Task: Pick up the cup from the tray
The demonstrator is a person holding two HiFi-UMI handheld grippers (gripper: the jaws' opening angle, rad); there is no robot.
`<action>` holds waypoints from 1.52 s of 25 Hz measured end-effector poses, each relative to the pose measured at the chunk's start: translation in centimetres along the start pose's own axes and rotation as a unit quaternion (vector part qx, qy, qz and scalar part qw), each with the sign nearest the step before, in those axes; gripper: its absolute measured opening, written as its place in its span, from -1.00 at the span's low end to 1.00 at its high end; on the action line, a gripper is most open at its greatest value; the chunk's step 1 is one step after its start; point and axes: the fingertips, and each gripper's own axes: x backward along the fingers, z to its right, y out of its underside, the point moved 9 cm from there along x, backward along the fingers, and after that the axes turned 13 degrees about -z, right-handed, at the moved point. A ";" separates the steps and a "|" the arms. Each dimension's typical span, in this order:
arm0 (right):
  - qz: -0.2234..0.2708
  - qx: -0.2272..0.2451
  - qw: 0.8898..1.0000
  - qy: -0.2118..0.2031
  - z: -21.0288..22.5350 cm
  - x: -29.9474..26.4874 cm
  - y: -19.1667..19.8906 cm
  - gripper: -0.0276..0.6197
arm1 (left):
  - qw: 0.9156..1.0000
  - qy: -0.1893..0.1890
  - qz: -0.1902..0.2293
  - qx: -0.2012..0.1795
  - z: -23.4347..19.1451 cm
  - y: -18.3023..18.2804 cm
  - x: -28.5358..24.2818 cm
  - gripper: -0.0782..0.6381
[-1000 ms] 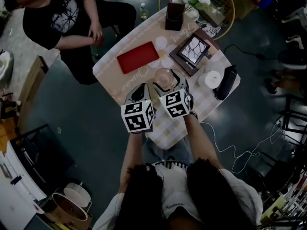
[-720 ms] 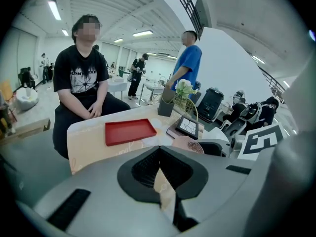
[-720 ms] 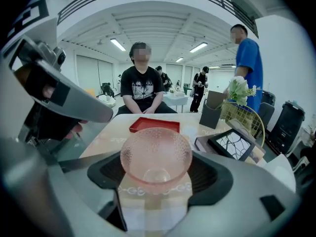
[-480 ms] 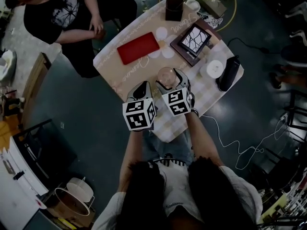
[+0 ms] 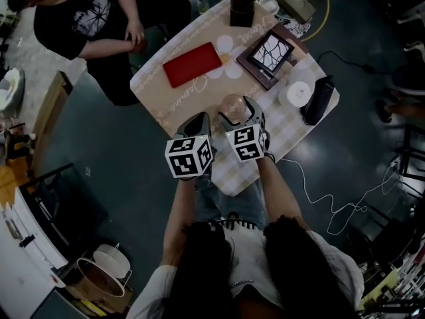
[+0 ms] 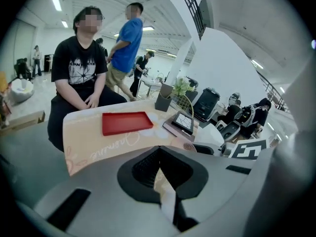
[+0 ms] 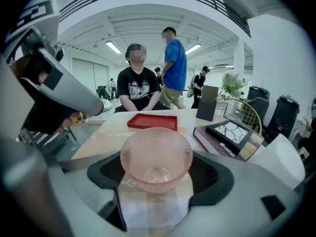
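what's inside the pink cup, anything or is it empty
Empty: the right gripper view looks straight into the cup, and its clear bottom shows through with nothing inside.

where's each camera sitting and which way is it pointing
Head view: on the person's head, looking steeply down at the table; arms, left gripper and right gripper show.
Left gripper view: rides the left gripper, facing across the table toward the red tray; its fingers meet, empty.
Right gripper view: rides the right gripper, facing the same way; its fingers hold the pink cup.
All three share the red tray.
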 end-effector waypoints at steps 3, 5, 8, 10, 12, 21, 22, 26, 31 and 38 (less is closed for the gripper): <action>0.015 -0.013 1.000 -0.018 0.1 0.4 -0.1 0.29 | 1.000 0.018 -0.001 0.004 0.0 0.4 0.0 -0.76; 0.035 -0.024 0.999 -0.033 0.1 0.9 -0.6 0.29 | 1.000 0.016 0.000 0.000 -0.1 0.3 0.2 -0.76; 0.056 -0.024 0.998 -0.030 0.2 1.9 -1.5 0.29 | 1.000 0.018 0.009 -0.003 -0.1 0.1 0.4 -0.76; 0.065 -0.020 0.997 -0.023 0.1 2.8 -1.9 0.29 | 1.000 0.017 0.014 -0.003 0.1 0.1 0.8 -0.76; 0.072 -0.019 0.997 -0.020 -0.1 3.7 -2.4 0.29 | 1.000 0.015 0.020 -0.009 0.3 -0.2 1.3 -0.76; 0.103 -0.024 0.994 -0.028 -1.0 7.9 -4.5 0.29 | 0.997 0.045 0.054 -0.042 2.0 -0.9 3.8 -0.76; 0.109 -0.026 0.993 -0.025 -1.0 8.5 -4.7 0.29 | 0.996 0.046 0.058 -0.045 2.2 -1.0 4.2 -0.76; 0.123 -0.020 0.992 -0.016 -1.4 10.4 -5.3 0.29 | 0.995 0.045 0.075 -0.050 2.6 -1.1 5.4 -0.76; 0.127 -0.026 0.991 -0.015 -2.2 12.9 -5.1 0.23 | 0.993 0.038 0.095 -0.054 3.0 -0.4 7.3 -0.76; 0.150 -0.046 0.988 0.010 -3.8 16.2 -4.4 -0.42 | 0.989 0.049 0.116 -0.072 4.3 0.7 9.4 -0.76</action>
